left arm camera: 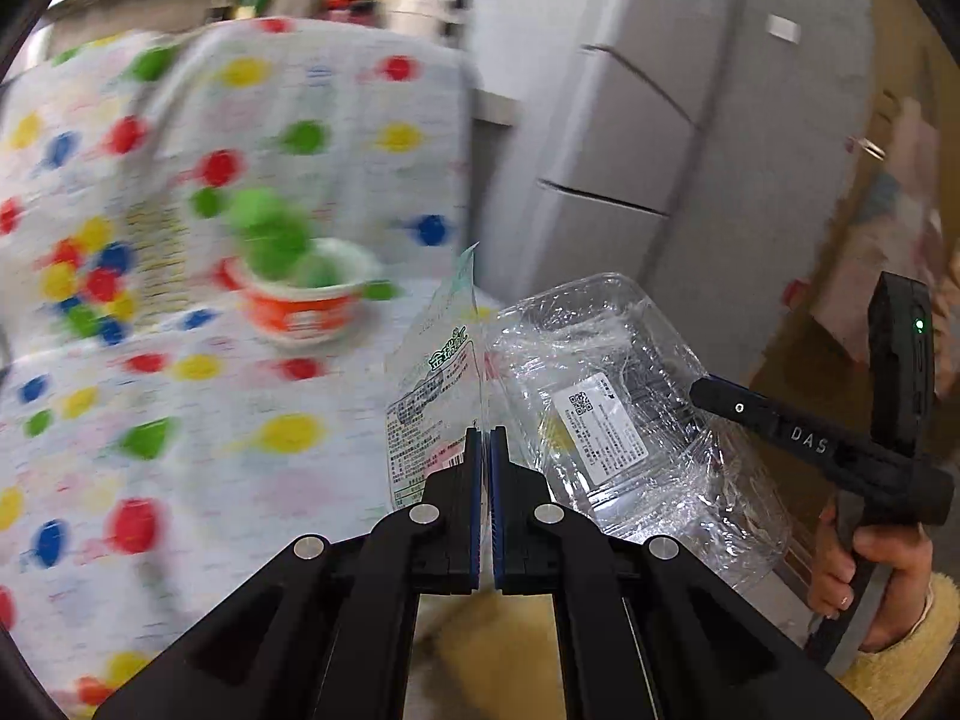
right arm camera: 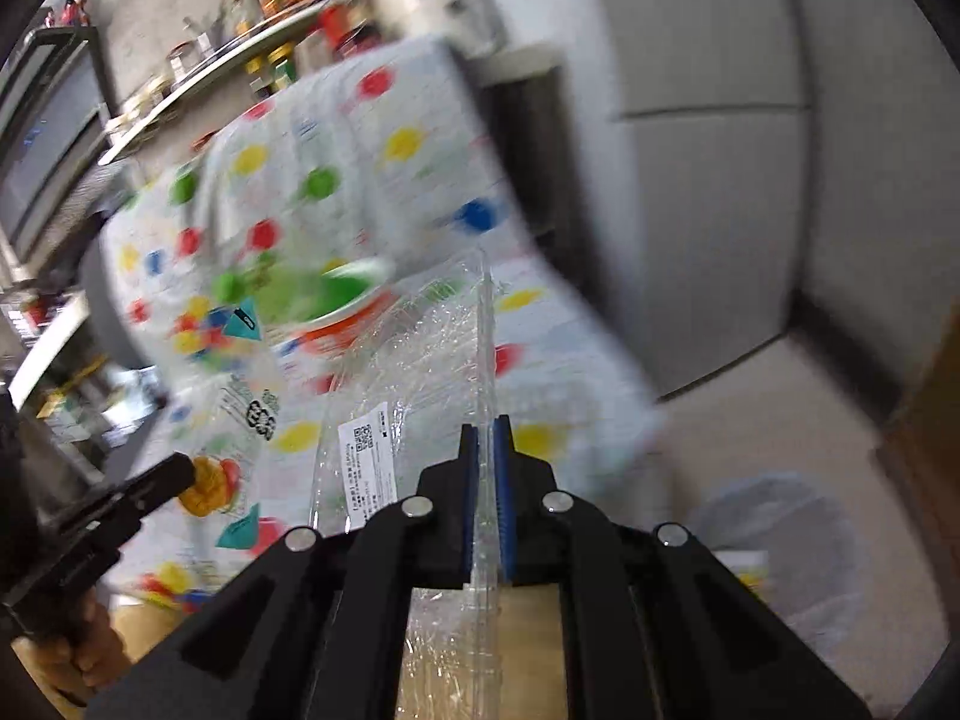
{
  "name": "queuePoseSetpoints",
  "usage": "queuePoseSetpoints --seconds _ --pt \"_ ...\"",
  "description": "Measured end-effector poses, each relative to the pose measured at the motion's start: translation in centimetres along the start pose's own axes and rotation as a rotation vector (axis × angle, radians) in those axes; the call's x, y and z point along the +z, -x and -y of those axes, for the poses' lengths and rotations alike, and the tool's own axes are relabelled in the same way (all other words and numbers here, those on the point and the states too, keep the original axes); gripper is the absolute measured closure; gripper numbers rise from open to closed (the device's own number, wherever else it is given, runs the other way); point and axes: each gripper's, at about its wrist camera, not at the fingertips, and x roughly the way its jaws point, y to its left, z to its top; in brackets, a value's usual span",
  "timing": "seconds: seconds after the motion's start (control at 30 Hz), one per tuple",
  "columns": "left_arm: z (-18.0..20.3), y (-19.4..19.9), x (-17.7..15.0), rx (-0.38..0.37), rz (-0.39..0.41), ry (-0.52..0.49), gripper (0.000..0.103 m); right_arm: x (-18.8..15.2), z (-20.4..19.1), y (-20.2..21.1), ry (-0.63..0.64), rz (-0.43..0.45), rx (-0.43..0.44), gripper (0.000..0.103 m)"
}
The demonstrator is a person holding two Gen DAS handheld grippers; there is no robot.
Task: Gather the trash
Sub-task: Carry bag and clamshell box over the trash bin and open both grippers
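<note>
Left gripper (left arm camera: 486, 438) closest in its own view, jaws squeezed tight on the thin edge of a flat see-through plastic food bag with green print (left arm camera: 435, 384). Bag held up in the air, standing tall above the blue pads. Just beside it on the right, touching or nearly so, a crinkly clear plastic food tray with a white label (left arm camera: 606, 414).

Right gripper (right arm camera: 487, 438) pinched shut on the rim of that same clear tray (right arm camera: 420, 372), also lifted off the table. Lower right, on the floor, a pale round bin lined with a thin plastic bag (right arm camera: 786, 546), blurry.

Farther off, a table covered with a white cloth with red, yellow, green and blue dots (left arm camera: 198, 420). On the cloth, an orange and white paper cup bowl with green stuff inside (left arm camera: 300, 294), smeared by blur. Behind all that, a tall grey fridge (left arm camera: 678, 138) and a shelf full of jars and bottles (right arm camera: 240, 54).
</note>
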Motion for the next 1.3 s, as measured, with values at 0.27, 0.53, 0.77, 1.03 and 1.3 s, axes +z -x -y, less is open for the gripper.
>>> queuePoseSetpoints --seconds 0.27,0.53,0.77,1.03,1.3 --pt "11.5 -7.0 -0.7 -0.201 -0.041 -0.148 0.100 -2.4 9.7 4.7 -0.076 0.073 -0.276 0.096" --pt "19.3 -14.1 -2.9 -0.356 -0.162 -0.226 0.100 -5.7 16.6 4.8 -0.186 0.037 -0.421 0.096" --pt "22.3 -19.3 -4.2 -0.370 -0.259 -0.261 0.095 -8.1 20.6 1.1 -0.259 -0.047 -0.454 0.096" --pt "20.4 -20.7 -4.4 -0.327 -0.297 -0.196 0.042 -9.9 23.0 -4.6 -0.348 -0.193 -0.405 0.063" --pt "16.1 -16.8 -3.1 -0.217 -0.204 -0.182 0.040 -7.8 20.1 -0.6 -0.274 -0.096 -0.443 0.063"
